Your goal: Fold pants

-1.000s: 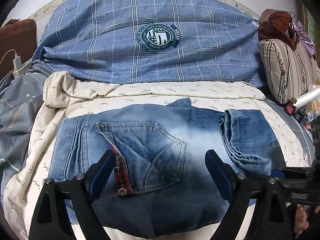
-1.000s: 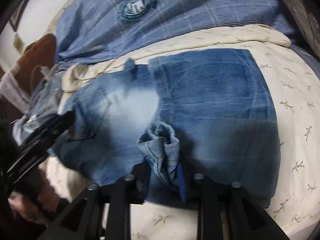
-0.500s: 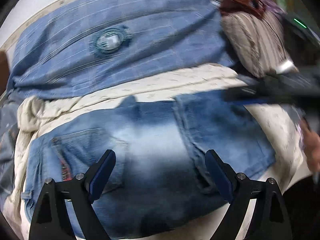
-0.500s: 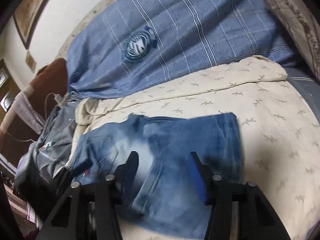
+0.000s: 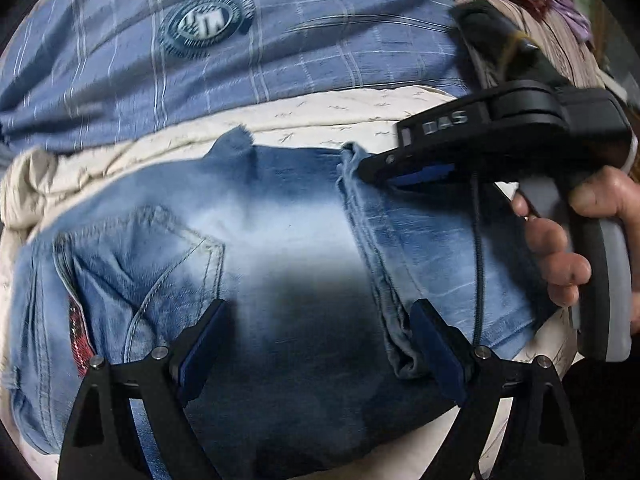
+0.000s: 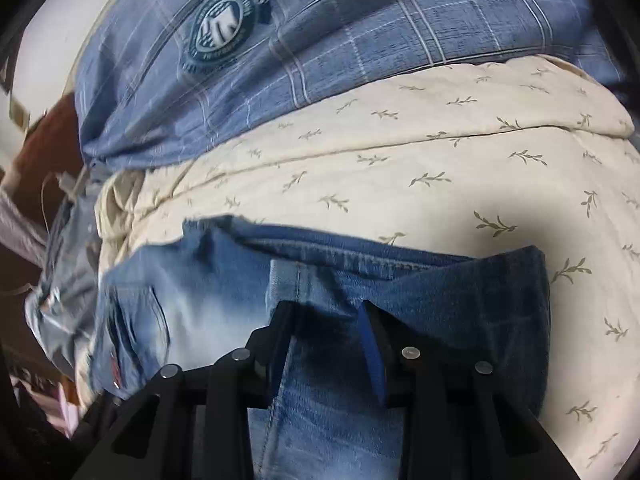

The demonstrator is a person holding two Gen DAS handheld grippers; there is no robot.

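We saw jeans (image 5: 280,248) folded over on bed sheet (image 6: 400,160), hems mid-frame; final fold left. Left tool (image 5: 320,344) gaped wide, empty; right tool (image 6: 324,320) was closing over hem, grip uncertain.

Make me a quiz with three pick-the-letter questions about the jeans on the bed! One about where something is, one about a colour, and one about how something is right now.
1. Where do the jeans lie?
A. on the cream leaf-print sheet
B. on a wooden floor
C. inside a basket

2. What colour is the checked pillow with the round badge?
A. red
B. blue
C. green

3. How are the left gripper's fingers?
A. squeezed shut on a sock
B. wide apart above the denim
C. pinching the pillow

Answers:
1. A: the cream leaf-print sheet shows all around the jeans in both wrist views.
2. B: the pillow is blue with pale lines.
3. B: denim shows in the broad gap between the blue pads, which press on nothing. The right gripper, meanwhile, is closing at the folded leg's edge.
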